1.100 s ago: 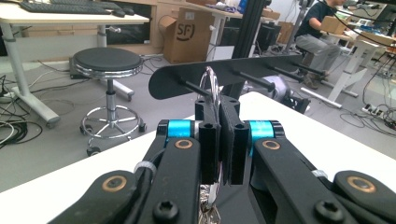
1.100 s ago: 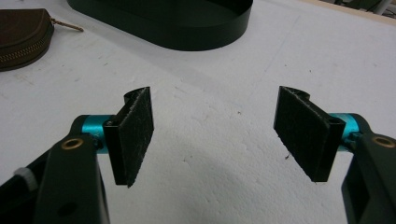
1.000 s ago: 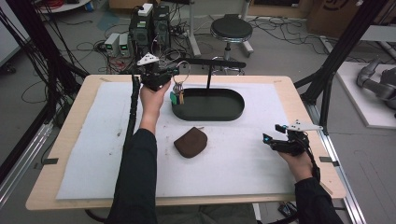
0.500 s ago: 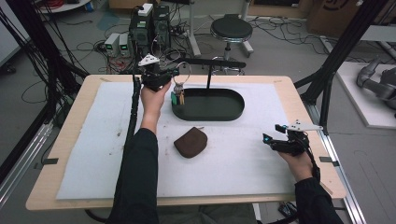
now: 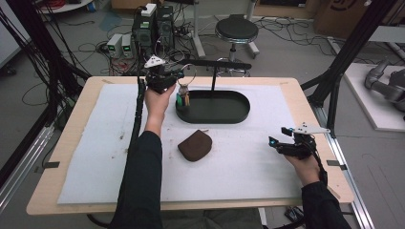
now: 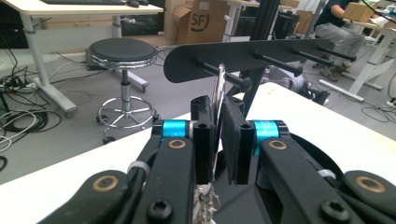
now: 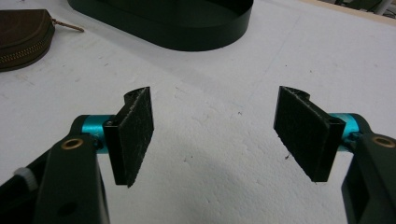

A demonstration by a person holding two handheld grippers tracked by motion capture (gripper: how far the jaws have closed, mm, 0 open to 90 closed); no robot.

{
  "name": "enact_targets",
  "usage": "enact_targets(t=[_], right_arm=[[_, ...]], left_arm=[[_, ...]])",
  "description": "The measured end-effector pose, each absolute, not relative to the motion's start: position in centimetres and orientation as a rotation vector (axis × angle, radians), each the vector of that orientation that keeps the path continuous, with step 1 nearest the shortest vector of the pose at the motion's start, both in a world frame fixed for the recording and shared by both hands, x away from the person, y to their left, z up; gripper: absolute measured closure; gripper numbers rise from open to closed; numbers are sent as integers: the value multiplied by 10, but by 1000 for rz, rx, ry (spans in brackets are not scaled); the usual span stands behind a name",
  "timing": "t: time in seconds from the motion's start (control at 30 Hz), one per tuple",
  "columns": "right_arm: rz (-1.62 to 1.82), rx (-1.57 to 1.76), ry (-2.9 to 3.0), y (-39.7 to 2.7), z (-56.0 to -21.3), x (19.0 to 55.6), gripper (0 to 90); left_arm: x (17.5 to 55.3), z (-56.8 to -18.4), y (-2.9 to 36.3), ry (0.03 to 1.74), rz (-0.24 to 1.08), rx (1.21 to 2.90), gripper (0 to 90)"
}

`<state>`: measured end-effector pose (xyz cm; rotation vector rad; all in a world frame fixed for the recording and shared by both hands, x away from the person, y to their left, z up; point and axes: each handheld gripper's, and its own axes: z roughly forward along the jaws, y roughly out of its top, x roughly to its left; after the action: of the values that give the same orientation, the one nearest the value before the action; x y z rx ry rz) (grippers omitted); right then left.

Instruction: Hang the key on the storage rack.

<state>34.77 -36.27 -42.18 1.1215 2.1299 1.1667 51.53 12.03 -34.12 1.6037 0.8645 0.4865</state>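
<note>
I am holding my left gripper (image 5: 177, 78) up at the far side of the table (image 5: 67, 119), its jaws clenched on a thin silver key ring (image 6: 218, 88). In the left gripper view the ring is standing upright between my jaws and is sitting at the near peg of a black rack (image 6: 243, 53); I cannot tell whether it is hooked over that peg or just beside it. Keys (image 5: 183, 98) are dangling below the ring, one with a green head, hanging at the left end of the black oval tray (image 5: 241, 114).

My right gripper (image 5: 282, 144) is resting low near the right edge of the table, its jaws released and spread wide over bare mat, grasping nothing.

A brown zipped pouch (image 5: 195, 145) is lying on the white mat (image 5: 95, 157) just in front of the tray, between my two hands and well apart from both.

The table is pale wood, covered by the white mat. Beyond it a round black stool (image 5: 236, 31) is standing on a grey floor among cables and boxes of electronics (image 5: 153, 24).

I am counting one tray, one pouch, one ring of keys, one stool, and five pegs on the rack in the left gripper view.
</note>
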Motion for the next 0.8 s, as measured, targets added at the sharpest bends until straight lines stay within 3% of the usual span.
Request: enact_targets(t=[0.23, 0.5, 0.8], right_arm=[[1162, 1121, 2130, -362, -422, 348, 293], [1161, 1117, 2132, -362, -422, 348, 293], [1151, 1121, 2129, -362, -422, 348, 293]], left_arm=[[510, -335, 124, 876, 519, 1600, 698], [490, -321, 123, 837, 592, 1669, 500], [437, -318, 129, 714, 650, 1739, 425]])
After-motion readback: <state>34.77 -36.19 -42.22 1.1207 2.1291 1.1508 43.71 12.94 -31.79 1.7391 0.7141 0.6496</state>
